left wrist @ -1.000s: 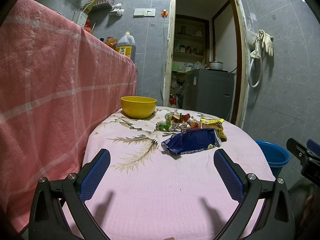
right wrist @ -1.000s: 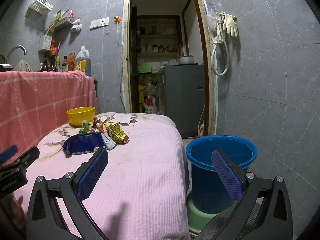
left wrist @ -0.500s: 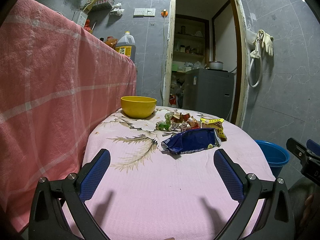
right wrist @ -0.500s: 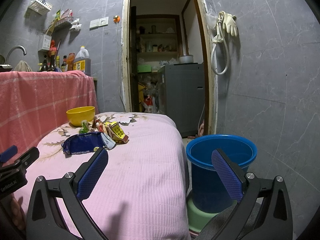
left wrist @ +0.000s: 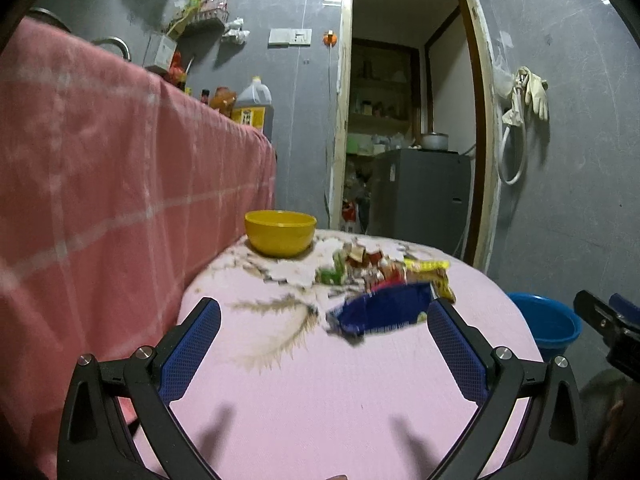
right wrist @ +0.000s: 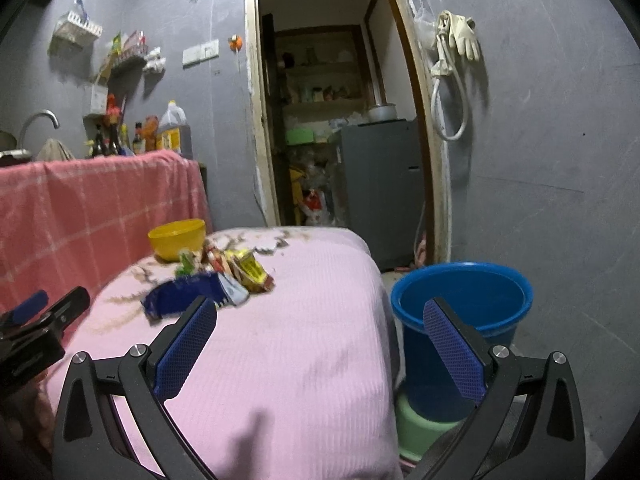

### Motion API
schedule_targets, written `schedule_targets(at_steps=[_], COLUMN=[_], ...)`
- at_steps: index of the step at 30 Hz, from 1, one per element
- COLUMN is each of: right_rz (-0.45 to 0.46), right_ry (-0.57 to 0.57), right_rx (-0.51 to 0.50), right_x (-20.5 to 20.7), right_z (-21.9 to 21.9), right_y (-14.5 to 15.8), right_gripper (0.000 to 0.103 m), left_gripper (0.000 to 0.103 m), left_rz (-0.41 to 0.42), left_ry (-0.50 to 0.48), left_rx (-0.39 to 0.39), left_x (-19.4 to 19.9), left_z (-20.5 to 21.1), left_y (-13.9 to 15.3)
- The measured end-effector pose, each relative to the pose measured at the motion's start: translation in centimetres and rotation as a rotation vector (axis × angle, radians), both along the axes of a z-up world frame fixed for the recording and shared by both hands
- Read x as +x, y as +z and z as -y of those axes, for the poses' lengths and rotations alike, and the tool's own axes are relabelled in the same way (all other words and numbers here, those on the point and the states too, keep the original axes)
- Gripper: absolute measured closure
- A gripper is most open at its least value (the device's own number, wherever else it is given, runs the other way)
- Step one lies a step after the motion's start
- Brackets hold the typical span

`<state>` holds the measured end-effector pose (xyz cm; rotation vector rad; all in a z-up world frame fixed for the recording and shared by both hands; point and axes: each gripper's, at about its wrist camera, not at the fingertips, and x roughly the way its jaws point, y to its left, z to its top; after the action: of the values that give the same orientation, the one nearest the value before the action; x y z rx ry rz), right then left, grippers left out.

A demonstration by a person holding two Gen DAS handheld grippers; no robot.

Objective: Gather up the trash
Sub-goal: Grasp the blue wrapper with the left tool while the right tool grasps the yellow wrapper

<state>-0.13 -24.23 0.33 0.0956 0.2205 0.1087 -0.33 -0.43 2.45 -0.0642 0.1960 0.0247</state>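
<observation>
Left wrist view: the left claw (left wrist: 324,334) hangs spread wide over the pink table (left wrist: 320,392), gripping nothing. A blue wrapper (left wrist: 384,312) lies ahead, smeared by blur, with a jumble of small wrappers (left wrist: 368,266) behind it, print unreadable, near a yellow bowl (left wrist: 280,232). The right claw (right wrist: 320,336) gapes empty too; a blue bucket (right wrist: 464,300) stands beside the table, its base hidden.

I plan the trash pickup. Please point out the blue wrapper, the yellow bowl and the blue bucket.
blue wrapper (left wrist: 384,308), left wrist view, middle of the bag.
yellow bowl (left wrist: 280,236), left wrist view, outer wall.
blue bucket (right wrist: 516,294), right wrist view, rim.
</observation>
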Motion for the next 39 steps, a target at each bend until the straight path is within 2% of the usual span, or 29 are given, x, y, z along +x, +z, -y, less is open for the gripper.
schedule_targets(at_steps=[1, 6, 13, 17, 21, 28, 33, 35, 37, 39], right_rz=[0.010, 0.079, 0.193, 0.235, 0.173, 0.000, -0.118, -0.166, -0.199, -0.224], right_ry=[0.004, 0.063, 0.158, 0.201, 0.239, 0.272, 0.338, 0.372, 0.398, 0.413], right_rx=[0.003, 0.016, -0.029, -0.072, -0.093, -0.008, -0.016, -0.032, -0.036, -0.048], right_x=[0.4, 2.4, 6.2, 8.9, 11.9, 15.4, 16.8, 17.3, 17.6, 17.8], right_z=[-0.1, -0.3, -1.7, -2.8, -3.5, -2.4, -2.7, -3.2, -3.5, -3.9], right_y=[-0.3, 2.4, 6.2, 6.9, 6.0, 3.4, 1.9, 1.3, 0.9, 0.7], right_gripper=[0.000, 0.000, 0.000, 0.000, 0.000, 0.000, 0.019, 0.023, 0.029, 0.035], left_gripper=[0.002, 0.002, 0.002, 0.002, 0.002, 0.002, 0.002, 0.004, 0.008, 0.017], left_rz=[0.006, 0.051, 0.130, 0.112, 0.023, -0.144, -0.265, -0.292, -0.316, -0.344], left_ry=[-0.003, -0.008, 0.016, 0.024, 0.000, -0.052, -0.113, -0.142, -0.183, -0.225], left_rx=[0.000, 0.022, 0.038, 0.033, 0.028, 0.000, -0.063, -0.094, -0.125, -0.142], left_x=[0.2, 1.7, 3.6, 5.3, 7.2, 9.8, 11.2, 11.4, 11.6, 11.9], left_z=[0.1, -0.1, -0.3, -0.4, -0.7, -0.8, -1.4, -1.7, -1.9, -1.9], left_y=[0.1, 2.2, 4.4, 4.4, 3.9, 2.3, 0.8, 0.5, 0.3, 0.1])
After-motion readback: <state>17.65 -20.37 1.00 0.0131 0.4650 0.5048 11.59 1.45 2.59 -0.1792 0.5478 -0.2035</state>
